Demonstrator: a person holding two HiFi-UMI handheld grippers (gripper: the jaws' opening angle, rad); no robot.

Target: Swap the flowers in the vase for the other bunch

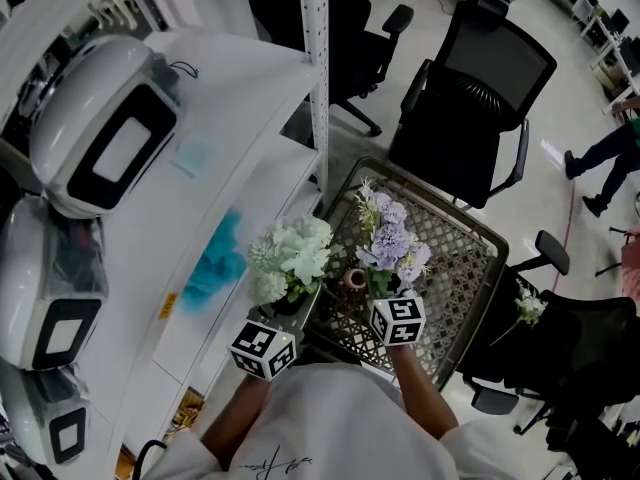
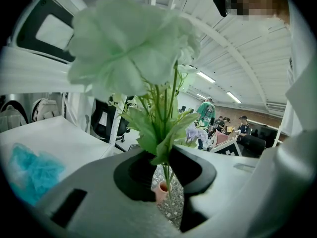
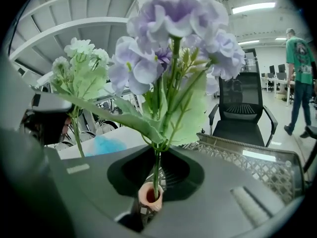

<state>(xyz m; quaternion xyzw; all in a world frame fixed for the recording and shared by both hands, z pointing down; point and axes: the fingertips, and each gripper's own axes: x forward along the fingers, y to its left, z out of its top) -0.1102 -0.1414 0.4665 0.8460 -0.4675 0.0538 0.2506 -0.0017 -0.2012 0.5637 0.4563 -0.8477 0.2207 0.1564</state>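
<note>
Head view, starting at the left: white rounded machines with dark windows (image 1: 100, 133) sit on a white shelf (image 1: 250, 108), and a crumpled turquoise-blue bundle (image 1: 215, 263) lies on it nearer to me. Just right of that bundle, my left claw (image 1: 283, 313) is clenched on the thin green stems of the pale green-and-white artificial flower bunch (image 1: 290, 258). It holds the bunch upright, about where the shelf meets the metal mesh-topped desk (image 1: 470, 258). The left gripper view shows those stems pinched between my jaws, with the blooms filling the top of the picture.

Next comes the small terracotta-pink narrow-necked vase (image 1: 355, 279). It stands upright on the mesh desk, between my two claws and apart from the pale bunch.

My right claw (image 1: 385, 290) grasps the single stem of the lilac artificial flower bunch (image 1: 393, 246). In the right gripper view the stem runs straight down between the jaws, and its lower end sits inside the vase's mouth. The leaves and purple blooms spread above the claw.

Further right, beyond the far edge of the desk, stands a black mesh-backed office chair (image 1: 485, 98).
</note>
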